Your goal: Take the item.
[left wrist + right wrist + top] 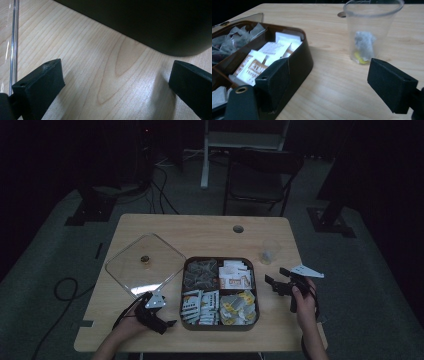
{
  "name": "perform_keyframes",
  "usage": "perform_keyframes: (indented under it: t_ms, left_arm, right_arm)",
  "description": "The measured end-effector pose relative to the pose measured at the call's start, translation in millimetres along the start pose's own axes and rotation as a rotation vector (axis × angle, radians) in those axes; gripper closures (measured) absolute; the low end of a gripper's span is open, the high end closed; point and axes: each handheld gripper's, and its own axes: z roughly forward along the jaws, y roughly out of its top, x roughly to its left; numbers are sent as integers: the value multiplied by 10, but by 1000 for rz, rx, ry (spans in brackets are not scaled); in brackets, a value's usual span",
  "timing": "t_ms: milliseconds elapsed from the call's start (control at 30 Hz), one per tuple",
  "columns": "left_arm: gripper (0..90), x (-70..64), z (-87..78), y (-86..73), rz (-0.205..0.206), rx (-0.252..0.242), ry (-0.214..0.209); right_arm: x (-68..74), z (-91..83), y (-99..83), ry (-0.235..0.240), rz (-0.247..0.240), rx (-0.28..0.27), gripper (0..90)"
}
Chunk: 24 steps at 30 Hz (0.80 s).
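the pale wooden bench with its smooth, visible grain point(200, 232) carries everything. toward its left edge lies a clear square plastic lid with a small brass knob point(145, 262), flat on the wood, likely set aside to open the dark brown four-compartment box of tea packets point(219, 292) at the middle of the near edge. a clear plastic cup holding a crumpled tea bag point(369, 30) stands near the right edge, well apart from the box. the left gripper point(112, 82) rests low beside the box's near left corner, jaws spread and empty. the right gripper point(327, 82) hovers just right of the box, jaws apart, gripping nothing, pointed toward the cup.
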Motion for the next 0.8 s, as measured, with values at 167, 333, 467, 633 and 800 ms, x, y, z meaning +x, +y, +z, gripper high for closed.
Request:
perform_keyframes:
  t_ms: [167, 333, 467, 633, 800]
  left_arm:
    - [3, 0, 0, 0, 0, 0, 0]
    - [3, 0, 0, 0, 1, 0, 0]
    - [3, -2, -1, -1, -1, 0, 2]
    - [3, -3, -3, -3, 0, 1, 3]
    - [3, -6, -4, -4, -2, 1, 4]
  right_arm:
    - [32, 11, -85, 4, -14, 13, 175]
    - [61, 1, -148, 8, -30, 19, 175]
    - [90, -21, -205, 20, -57, 30, 175]
    - [107, -49, -268, 32, -72, 43, 175]
    - [127, -73, -311, 46, -94, 49, 174]
